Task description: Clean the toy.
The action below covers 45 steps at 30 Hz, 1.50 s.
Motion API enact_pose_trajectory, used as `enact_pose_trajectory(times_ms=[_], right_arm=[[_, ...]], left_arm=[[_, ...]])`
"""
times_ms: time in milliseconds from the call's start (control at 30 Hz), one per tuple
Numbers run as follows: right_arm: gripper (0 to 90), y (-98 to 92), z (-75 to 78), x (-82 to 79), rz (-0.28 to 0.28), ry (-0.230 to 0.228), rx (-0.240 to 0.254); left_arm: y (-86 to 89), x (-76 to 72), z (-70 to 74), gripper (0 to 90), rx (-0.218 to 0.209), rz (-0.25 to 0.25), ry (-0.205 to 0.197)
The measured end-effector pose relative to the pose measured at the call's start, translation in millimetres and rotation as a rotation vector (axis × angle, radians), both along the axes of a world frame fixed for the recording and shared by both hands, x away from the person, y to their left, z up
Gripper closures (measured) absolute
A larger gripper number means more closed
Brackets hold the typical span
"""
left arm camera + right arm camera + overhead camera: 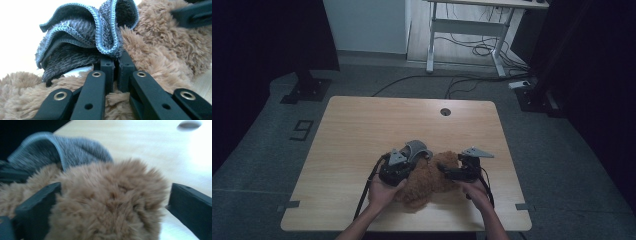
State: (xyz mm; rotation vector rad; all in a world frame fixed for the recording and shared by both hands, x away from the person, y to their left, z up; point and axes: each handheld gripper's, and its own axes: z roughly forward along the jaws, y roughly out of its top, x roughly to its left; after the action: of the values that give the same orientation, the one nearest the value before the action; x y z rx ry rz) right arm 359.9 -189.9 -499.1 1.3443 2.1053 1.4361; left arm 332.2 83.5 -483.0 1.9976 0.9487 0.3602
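Pale wood worktop carries everything, low in the frame's centre. Left hand-held gripper is clamped on the hemmed edge of a grey knitted cloth; right hand-held gripper stands wide open around a brown plush toy. Both look soft, light and floppy; pinching the cloth's hem seems surest.

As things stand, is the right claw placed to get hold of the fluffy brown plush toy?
Probably yes: the right claw stands open with the fluffy brown plush toy bulging between its jaws, nothing in between. The left claw is shut on the grey knitted cloth beside it.
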Motion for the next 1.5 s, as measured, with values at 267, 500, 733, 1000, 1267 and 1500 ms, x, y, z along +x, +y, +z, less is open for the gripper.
enact_pose_trajectory(times_ms=[267, 500, 733, 1000, 1267, 1500], right_arm=[[4.0, -0.4, -24.7, 5.6, 0.051, 0.161, 0.096], [39.2, -1.6, -20.6, -0.8, 0.13, 0.09, 0.078], [48.2, 3.4, -18.3, -6.9, 0.096, -0.016, 0.035], [51.3, 15.9, -12.4, 6.2, -0.024, -0.2, -0.02], [50.4, 20.5, -17.2, 25.7, -0.117, -0.362, -0.106], [47.7, 9.1, -26.9, 11.9, -0.098, -0.344, -0.103]], left_arm=[[-0.4, -4.8, -2.0, 84.9, -0.004, 0.001, -0.024], [-0.2, -1.7, -2.4, 84.7, -0.016, 0.01, -0.029], [0.4, 4.5, 0.4, 84.4, -0.029, 0.02, -0.03], [0.2, 34.0, 17.6, 84.0, -0.018, 0.047, -0.036], [1.5, 63.3, 17.8, 83.9, -0.028, 0.066, 0.002], [0.4, 42.6, 5.0, 84.8, -0.084, 0.029, 0.008]])
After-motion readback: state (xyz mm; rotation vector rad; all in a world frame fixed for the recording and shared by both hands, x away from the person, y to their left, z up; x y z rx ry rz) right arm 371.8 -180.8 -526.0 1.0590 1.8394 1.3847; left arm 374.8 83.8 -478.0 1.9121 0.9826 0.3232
